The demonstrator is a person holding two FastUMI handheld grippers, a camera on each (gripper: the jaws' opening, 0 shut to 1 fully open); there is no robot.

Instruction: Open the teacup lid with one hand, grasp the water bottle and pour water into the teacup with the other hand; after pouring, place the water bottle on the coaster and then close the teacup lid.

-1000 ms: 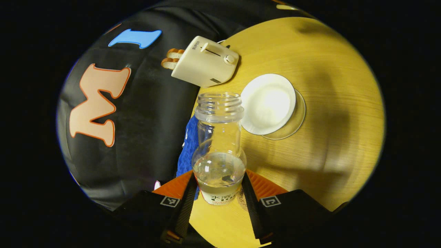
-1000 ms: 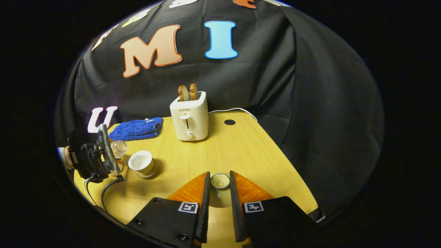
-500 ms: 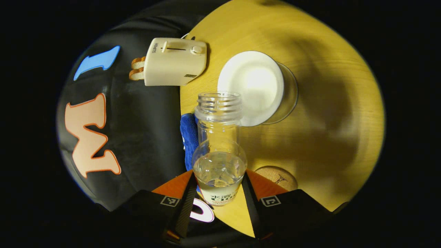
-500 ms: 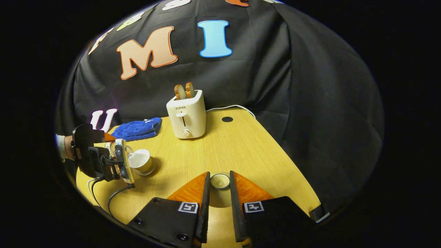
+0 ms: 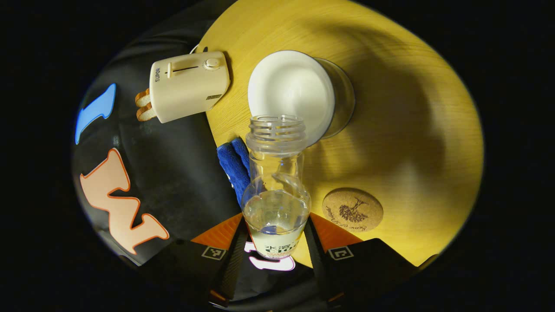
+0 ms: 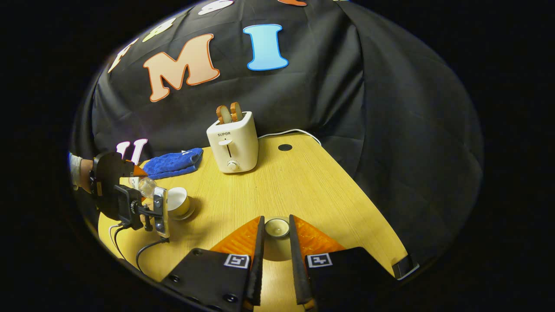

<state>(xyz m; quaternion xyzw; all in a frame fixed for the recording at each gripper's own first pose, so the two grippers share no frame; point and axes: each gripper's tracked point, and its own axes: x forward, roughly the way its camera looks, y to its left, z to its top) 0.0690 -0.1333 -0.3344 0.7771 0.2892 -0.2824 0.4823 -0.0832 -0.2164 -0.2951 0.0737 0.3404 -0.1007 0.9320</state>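
Tipping further, bottle point(image 5: 275, 182) pinched by left gripper point(image 5: 275, 236) nears cup point(image 5: 291, 95) at upper centre; right gripper point(image 6: 276, 242) pinches lid point(image 6: 276, 227); next, pour

One bottle point(image 5: 276, 190), one teacup point(image 5: 291, 95), one lid point(image 6: 276, 227), one coaster point(image 5: 352, 209), one toaster point(image 5: 189, 84), two toast slices point(image 6: 230, 113), one cloth point(image 6: 174, 162)

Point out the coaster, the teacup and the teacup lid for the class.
coaster point(image 5: 352, 209), left gripper view, printed top face.
teacup point(image 5: 291, 89), left gripper view, white inside.
teacup lid point(image 6: 276, 227), right gripper view, its top.
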